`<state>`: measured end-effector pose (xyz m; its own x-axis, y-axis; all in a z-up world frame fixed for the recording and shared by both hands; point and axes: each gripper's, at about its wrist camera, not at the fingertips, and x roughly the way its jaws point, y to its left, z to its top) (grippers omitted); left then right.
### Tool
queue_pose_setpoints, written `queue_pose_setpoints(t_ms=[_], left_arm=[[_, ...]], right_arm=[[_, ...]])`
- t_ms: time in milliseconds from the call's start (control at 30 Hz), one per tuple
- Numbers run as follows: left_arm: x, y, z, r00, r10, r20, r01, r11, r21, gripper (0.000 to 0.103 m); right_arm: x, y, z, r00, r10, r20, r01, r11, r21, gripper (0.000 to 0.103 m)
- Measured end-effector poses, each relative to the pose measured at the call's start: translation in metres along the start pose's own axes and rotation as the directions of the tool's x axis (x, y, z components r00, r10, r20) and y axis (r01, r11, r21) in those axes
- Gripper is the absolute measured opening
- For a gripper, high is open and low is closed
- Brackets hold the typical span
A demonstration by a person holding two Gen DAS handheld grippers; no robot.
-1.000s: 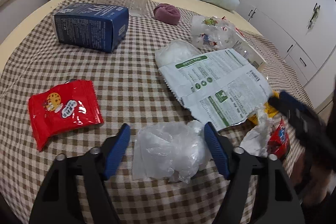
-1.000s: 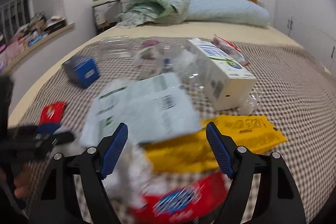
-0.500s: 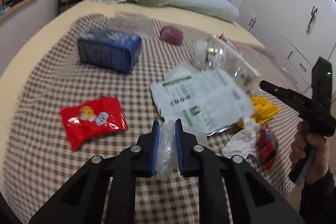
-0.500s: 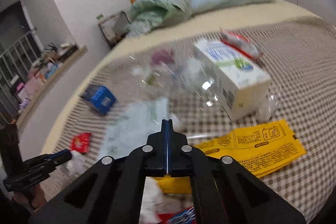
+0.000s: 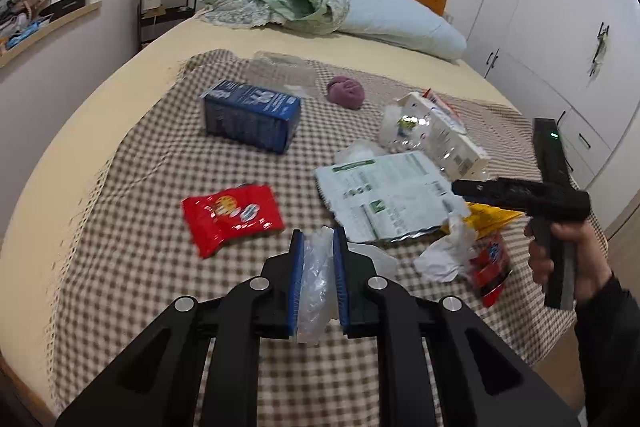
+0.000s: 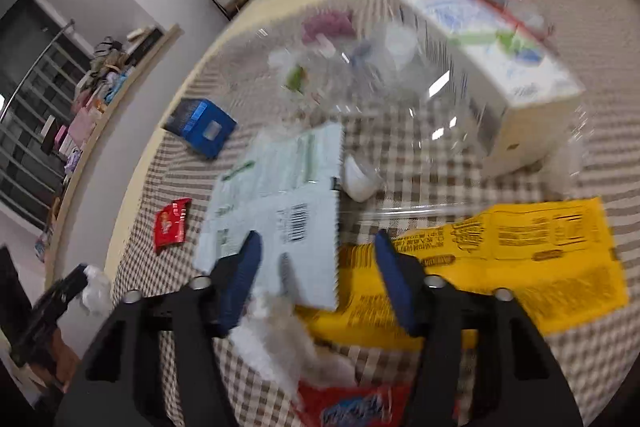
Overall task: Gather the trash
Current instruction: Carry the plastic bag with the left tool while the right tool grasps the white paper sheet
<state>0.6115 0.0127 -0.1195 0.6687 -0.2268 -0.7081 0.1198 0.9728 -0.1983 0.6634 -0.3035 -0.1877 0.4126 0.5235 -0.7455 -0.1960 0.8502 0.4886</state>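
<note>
My left gripper (image 5: 318, 239) is shut on a crumpled clear plastic bag (image 5: 316, 283) and holds it lifted above the checked blanket (image 5: 140, 267). In the right wrist view, which is blurred, my right gripper (image 6: 316, 247) points down with its jaws opening and nothing pinched between them. Below it lie a pale green printed packet (image 6: 288, 211), a yellow wrapper (image 6: 520, 255), white crumpled plastic (image 6: 280, 339) and a red-and-blue wrapper (image 6: 352, 407). A red snack packet (image 5: 232, 217) lies to the left of my left gripper.
On the blanket lie a blue box (image 5: 250, 115), a purple ball (image 5: 346, 93), a clear plastic tray (image 5: 284, 67), a white carton (image 5: 444, 135) and a clear bottle (image 6: 392, 75). Pillow (image 5: 396, 21) and bedding sit at the headboard. White wardrobes (image 5: 560, 27) stand on the right.
My left gripper closed on the clear plastic bag and lifted it off the blanket. My right gripper shut, then began opening again, and tipped down over the printed packet and yellow wrapper.
</note>
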Motion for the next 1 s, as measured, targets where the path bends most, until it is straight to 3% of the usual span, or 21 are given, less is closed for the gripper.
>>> queue_pose_setpoints(t_ms=[33,100,133,300,400,567,767,867,1000], left_arm=[[0.001,0.002,-0.001,1.000,0.005,-0.005,-0.005,1.000,-0.002,0.012],[0.002,0.005,-0.001,1.000,0.015,-0.010,-0.015,1.000,-0.003,0.012],[0.002,0.005,-0.001,1.000,0.017,-0.012,-0.017,1.000,-0.001,0.012],[-0.006,0.001,0.001,1.000,0.019,-0.009,-0.019,1.000,0.006,0.012],[-0.025,-0.008,0.004,1.000,0.011,0.018,-0.011,1.000,0.012,0.012],[-0.076,-0.034,0.004,0.996,-0.016,0.087,0.013,0.999,0.043,0.012],[-0.132,-0.081,-0.018,0.989,-0.082,0.121,0.070,0.993,0.100,0.012],[-0.144,-0.113,-0.039,0.986,-0.136,0.100,0.120,0.982,0.144,0.012],[-0.146,-0.172,-0.078,0.975,-0.218,0.028,0.209,0.957,0.199,0.012]], right_arm=[[0.009,-0.004,0.003,0.999,0.037,-0.025,-0.037,0.999,0.019,0.040],[0.013,-0.006,0.005,0.996,0.082,-0.039,-0.080,0.996,0.046,0.016],[0.010,-0.002,0.005,0.994,0.103,-0.029,-0.102,0.994,0.037,0.013],[-0.038,0.031,0.001,0.994,0.094,0.057,-0.091,0.995,-0.046,0.003],[-0.087,0.053,-0.004,0.985,0.077,0.155,-0.065,0.995,-0.077,0.002],[-0.190,0.076,-0.035,0.937,0.060,0.344,-0.030,0.995,-0.092,0.001],[-0.297,0.057,-0.118,0.876,-0.044,0.481,0.044,0.999,0.011,0.001],[-0.337,0.024,-0.186,0.854,-0.103,0.510,0.048,0.992,0.119,0.001],[-0.378,-0.037,-0.298,0.820,-0.247,0.517,0.086,0.945,0.314,0.001]])
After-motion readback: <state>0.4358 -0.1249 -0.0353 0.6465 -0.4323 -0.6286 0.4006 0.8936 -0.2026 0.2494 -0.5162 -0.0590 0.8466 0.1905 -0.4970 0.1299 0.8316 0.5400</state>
